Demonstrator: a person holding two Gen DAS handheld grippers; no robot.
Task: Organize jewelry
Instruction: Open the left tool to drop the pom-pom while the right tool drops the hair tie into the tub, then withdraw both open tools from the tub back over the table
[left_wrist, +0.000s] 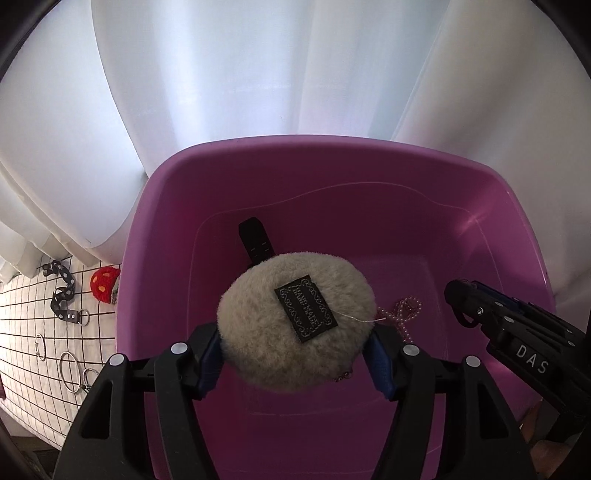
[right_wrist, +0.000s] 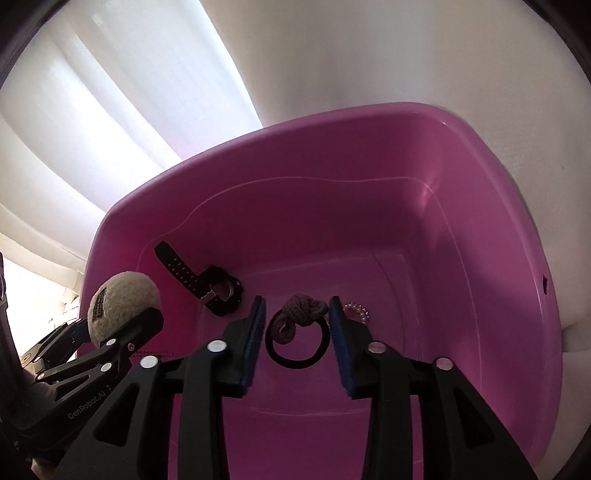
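My left gripper (left_wrist: 295, 354) is shut on a round beige fluffy pouch (left_wrist: 295, 321) with a black label and holds it above the inside of the pink tub (left_wrist: 332, 166); the pouch also shows in the right wrist view (right_wrist: 125, 299). In the tub (right_wrist: 332, 155) lie a black watch (right_wrist: 210, 286), a pearl bead string (left_wrist: 404, 314) and a black hair tie with a mauve knot (right_wrist: 299, 332). My right gripper (right_wrist: 297, 339) is open and empty, its fingers on either side of the hair tie, just above it.
Left of the tub, a white grid-patterned cloth (left_wrist: 22, 321) carries a black studded strap (left_wrist: 61, 295), a red crocheted mushroom (left_wrist: 105, 284) and several metal rings (left_wrist: 70, 373). White curtains (left_wrist: 258, 74) hang behind the tub.
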